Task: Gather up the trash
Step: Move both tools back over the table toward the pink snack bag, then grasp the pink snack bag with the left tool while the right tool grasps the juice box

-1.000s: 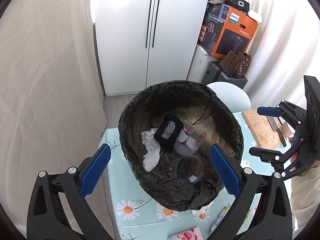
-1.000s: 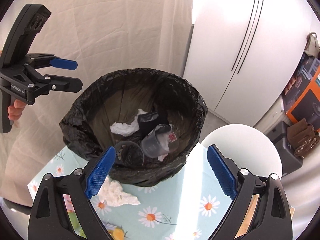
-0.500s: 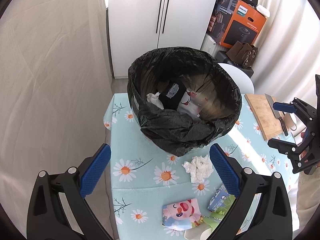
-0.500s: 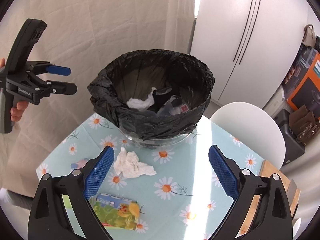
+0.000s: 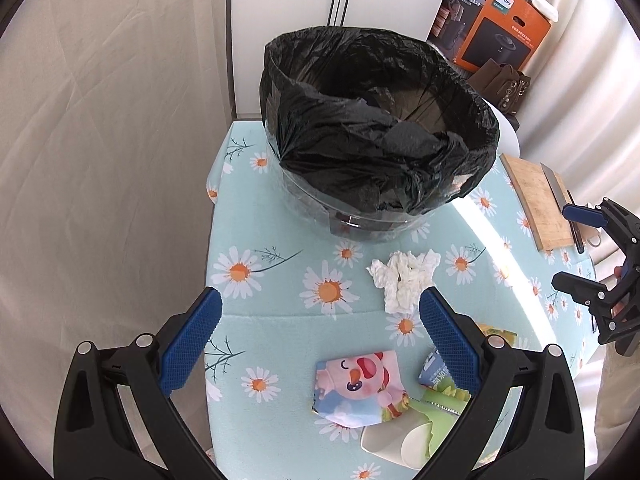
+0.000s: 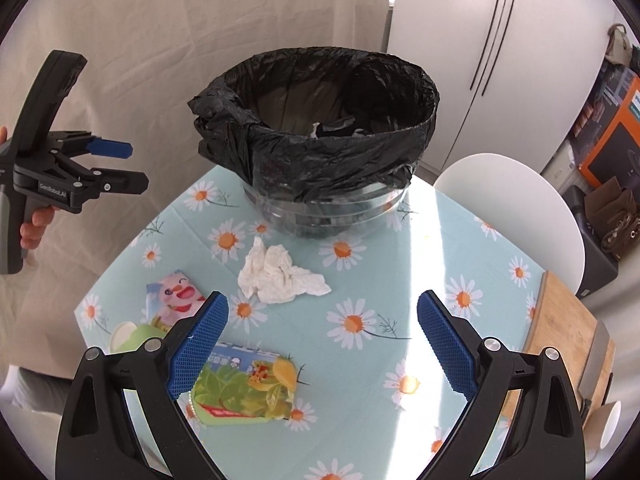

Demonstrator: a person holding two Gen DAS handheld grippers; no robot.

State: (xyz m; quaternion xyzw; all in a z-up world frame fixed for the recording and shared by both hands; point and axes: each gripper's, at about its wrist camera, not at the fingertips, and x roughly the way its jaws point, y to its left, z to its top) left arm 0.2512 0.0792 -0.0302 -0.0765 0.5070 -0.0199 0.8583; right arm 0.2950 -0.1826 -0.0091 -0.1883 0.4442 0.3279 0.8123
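Left wrist view: I am holding the left claw [image 5: 320, 344] wide open, empty, above the crumpled tissue [image 5: 404, 280], pig wrapper [image 5: 356, 388] and green packet [image 5: 444, 408] still lying by the worktop's near edge.
Right wrist view: I am keeping the right claw [image 6: 322, 344] spread, empty; the bin [image 6: 320, 128] is already holding some trash.

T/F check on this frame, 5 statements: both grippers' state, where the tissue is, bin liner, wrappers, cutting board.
1. Both the left gripper and the right gripper are open and empty. True.
2. The crumpled tissue lies inside the bin. False: it lies on the tablecloth, in front of the bin.
3. The bin has a black liner. True.
4. The pig-print wrapper is clamped in the left gripper. False: it lies flat on the tablecloth.
5. The cutting board leans against the bin. False: it lies flat near the table's edge, apart from the bin.
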